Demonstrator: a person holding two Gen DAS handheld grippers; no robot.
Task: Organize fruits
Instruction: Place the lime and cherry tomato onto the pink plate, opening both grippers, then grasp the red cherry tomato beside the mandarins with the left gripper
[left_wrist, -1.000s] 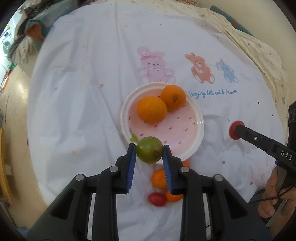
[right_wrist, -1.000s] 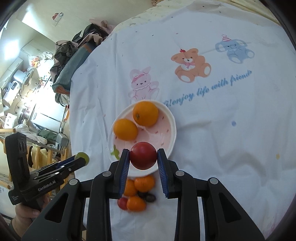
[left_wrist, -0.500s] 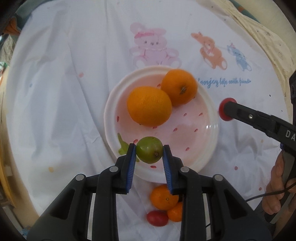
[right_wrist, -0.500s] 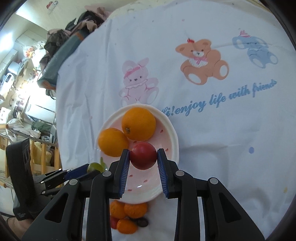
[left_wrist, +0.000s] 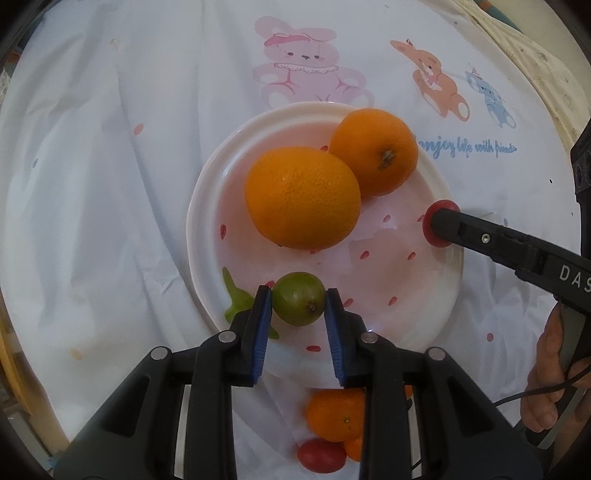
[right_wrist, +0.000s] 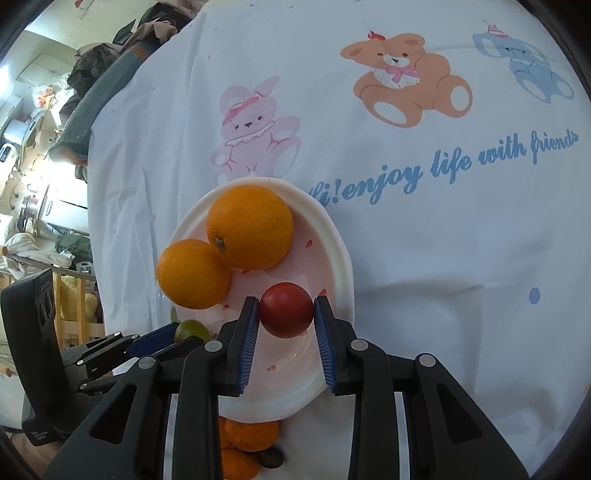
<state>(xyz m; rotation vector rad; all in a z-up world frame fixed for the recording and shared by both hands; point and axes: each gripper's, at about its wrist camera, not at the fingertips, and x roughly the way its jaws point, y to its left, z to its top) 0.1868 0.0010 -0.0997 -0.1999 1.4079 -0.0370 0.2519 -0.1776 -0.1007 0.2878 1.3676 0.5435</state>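
Fruits were mid-sort: the left hand-held gripper (left_wrist: 298, 304) pinched a green fruit (left_wrist: 298, 303) and the right hand-held gripper (right_wrist: 286, 310) a red fruit (right_wrist: 286, 309), both over the plate (left_wrist: 207, 221). Beyond them, two oranges (left_wrist: 302, 197) sat plated; behind, small fruits (left_wrist: 334, 415) remained loose on the cloth.

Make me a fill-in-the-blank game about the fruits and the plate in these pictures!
1. The left hand-held gripper is squeezing a small ____ fruit.
2. The right hand-held gripper is holding a round ____ fruit.
3. The number of big oranges lying on the plate is ____.
4. The pink animal printed on the cloth beyond the plate is a ____.

Missing words: green; red; two; bunny
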